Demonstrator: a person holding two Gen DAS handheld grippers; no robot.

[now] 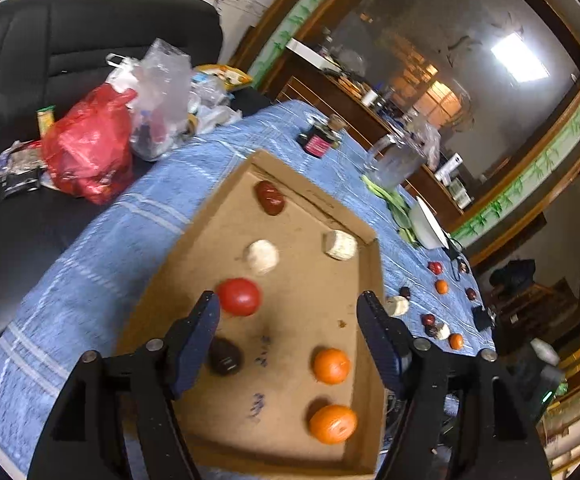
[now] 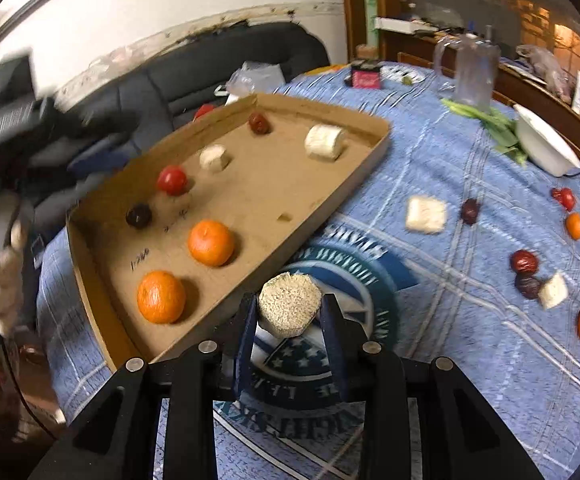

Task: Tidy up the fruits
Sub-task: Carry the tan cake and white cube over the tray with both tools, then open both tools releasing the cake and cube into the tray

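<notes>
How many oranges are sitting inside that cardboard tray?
2. One orange lies near the cardboard tray's closest corner; the other orange sits just beyond it, along the same side. More lie outside on the cloth.

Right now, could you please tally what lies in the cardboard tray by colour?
Oranges: 2
White pieces: 2
Red fruit: 1
Dark fruits: 2
Total in the tray: 7
</notes>
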